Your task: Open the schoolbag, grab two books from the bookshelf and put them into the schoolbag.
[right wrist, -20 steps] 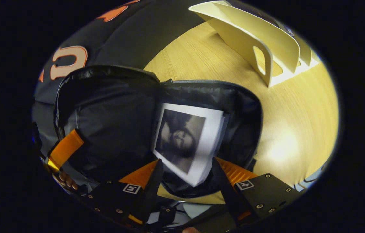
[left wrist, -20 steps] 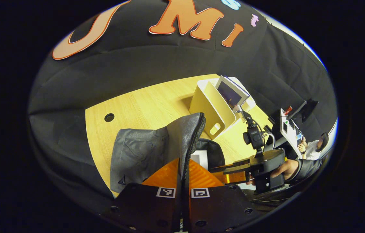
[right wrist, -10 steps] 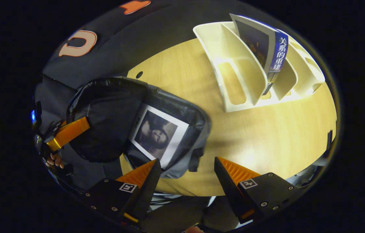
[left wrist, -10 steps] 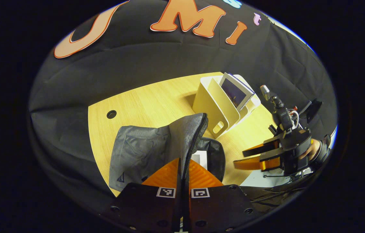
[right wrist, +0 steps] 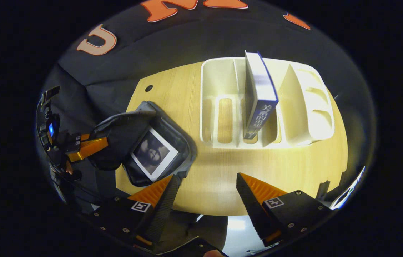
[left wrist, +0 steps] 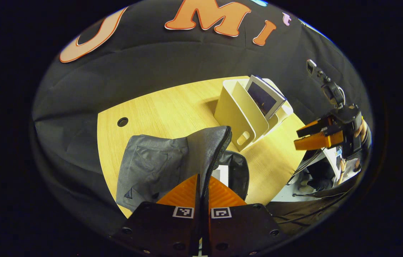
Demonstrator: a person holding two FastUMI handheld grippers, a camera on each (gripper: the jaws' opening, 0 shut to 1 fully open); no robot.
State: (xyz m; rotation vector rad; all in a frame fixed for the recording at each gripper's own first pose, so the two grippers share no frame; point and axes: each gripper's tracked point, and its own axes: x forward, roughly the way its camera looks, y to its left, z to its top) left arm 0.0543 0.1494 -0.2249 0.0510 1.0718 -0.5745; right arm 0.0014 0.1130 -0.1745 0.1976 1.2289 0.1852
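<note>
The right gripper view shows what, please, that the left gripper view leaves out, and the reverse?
Right gripper view: the photo cover of the book lying inside the open schoolbag, and the bookshelf slots from above. Left gripper view: the schoolbag's grey outer face, its zipper edge pinched in the left claw. Both: bookshelf, the blue book standing in it, wooden table.

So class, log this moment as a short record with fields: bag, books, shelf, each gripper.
bag: open on the table, flap held up
book in bag: lying flat inside
book on shelf: upright in a middle slot
shelf: white, other slots bare
left gripper: shut on flap
right gripper: open, above table
</note>
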